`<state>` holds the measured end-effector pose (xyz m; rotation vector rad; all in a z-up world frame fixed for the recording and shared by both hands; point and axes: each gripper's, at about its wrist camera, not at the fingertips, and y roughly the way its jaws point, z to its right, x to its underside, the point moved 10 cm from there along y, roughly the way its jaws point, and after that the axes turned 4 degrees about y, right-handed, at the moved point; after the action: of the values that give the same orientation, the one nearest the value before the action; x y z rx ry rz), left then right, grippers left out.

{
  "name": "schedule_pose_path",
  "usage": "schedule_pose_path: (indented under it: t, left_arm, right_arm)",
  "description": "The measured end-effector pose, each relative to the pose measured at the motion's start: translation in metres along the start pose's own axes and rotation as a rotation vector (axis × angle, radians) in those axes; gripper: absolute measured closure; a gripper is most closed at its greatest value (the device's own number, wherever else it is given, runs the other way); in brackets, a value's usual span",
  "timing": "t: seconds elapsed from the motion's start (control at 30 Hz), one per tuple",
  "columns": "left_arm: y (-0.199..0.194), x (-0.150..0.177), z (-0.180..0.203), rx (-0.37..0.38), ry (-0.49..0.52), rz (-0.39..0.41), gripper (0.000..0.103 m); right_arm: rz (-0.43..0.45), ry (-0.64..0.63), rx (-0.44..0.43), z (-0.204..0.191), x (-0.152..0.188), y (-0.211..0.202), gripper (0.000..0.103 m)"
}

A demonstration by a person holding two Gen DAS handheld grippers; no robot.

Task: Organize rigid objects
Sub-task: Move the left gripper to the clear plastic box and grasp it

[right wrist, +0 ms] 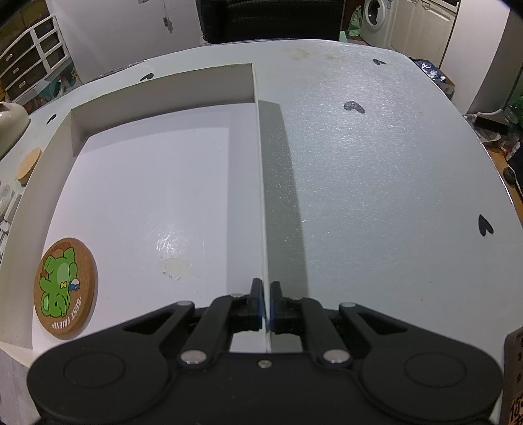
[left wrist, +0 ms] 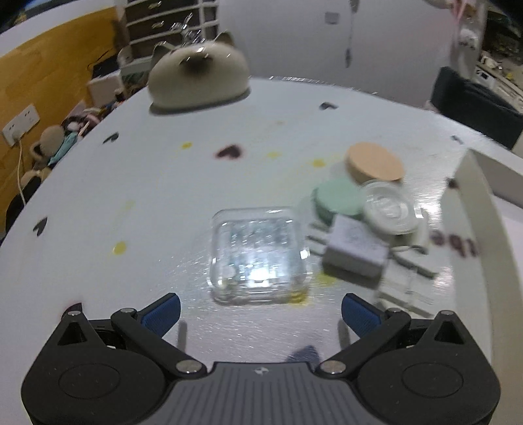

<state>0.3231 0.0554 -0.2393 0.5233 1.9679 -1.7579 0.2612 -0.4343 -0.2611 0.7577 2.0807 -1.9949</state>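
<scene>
White walls (right wrist: 108, 29), perhaps washing machine (right wrist: 376, 16)

My left camera looks down, close over the table (left wrist: 130, 202). My right one looks down into the white tray (right wrist: 163, 94). Both see that tray's wall.

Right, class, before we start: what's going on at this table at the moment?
A person is tidying small items with a hand-held tool in each hand. The right tool is shut on the side wall of a shallow white tray, which holds only a cork coaster with a green cartoon. The left tool is open, pointing down at a clear plastic box on the table. Beside the box sits a cluster: a cork lid, a green lid, a clear lid and a small grey box.
</scene>
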Motion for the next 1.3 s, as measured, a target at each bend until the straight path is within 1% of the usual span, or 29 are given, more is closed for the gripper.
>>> schedule_pose_path:
  t: [0.1,0.13,0.17,0.5,0.67,0.8,0.87,0.93,0.97,1.13,1.3]
  left_arm:
    - [0.013,-0.002,-0.007,-0.012,-0.017,-0.017,0.0]
    - [0.014,-0.004,-0.008,-0.001,-0.029,-0.007,0.0]
    - [0.017,-0.007,-0.01,-0.006,-0.033,-0.003,0.0]
    - [0.04,-0.039,-0.014,0.001,-0.024,0.023,0.0]
    - [0.044,-0.045,-0.014,0.016,-0.006,-0.009,0.0]
    - [0.041,-0.041,-0.012,0.02,-0.01,-0.035,0.001]
    - [0.036,-0.039,-0.009,0.025,-0.002,-0.022,0.009]
    - [0.031,-0.039,-0.006,0.026,0.004,0.001,0.027]
    - [0.029,-0.04,-0.004,0.025,0.002,0.006,0.029]
    - [0.025,-0.036,-0.002,0.023,-0.005,-0.002,0.029]
    - [0.015,-0.023,0.003,0.029,-0.023,-0.005,0.03]
  right_arm:
    - [-0.001,0.009,0.001,0.0,0.0,0.0,0.097]
    - [-0.001,0.011,0.002,0.0,0.0,0.0,0.097]
    - [-0.001,0.013,0.003,0.0,0.0,0.0,0.097]
    - [-0.003,0.024,0.008,0.001,0.0,0.0,0.096]
    - [-0.003,0.025,0.006,0.001,0.0,0.0,0.096]
    - [-0.002,0.025,0.007,0.0,0.0,0.0,0.096]
    - [-0.002,0.025,0.006,0.0,0.0,0.0,0.096]
    - [-0.002,0.025,0.006,0.0,0.0,0.0,0.096]
    - [-0.002,0.024,0.006,0.0,0.0,0.0,0.096]
    - [-0.002,0.024,0.004,0.0,0.0,0.0,0.096]
    - [-0.003,0.016,0.006,-0.001,0.0,0.0,0.097]
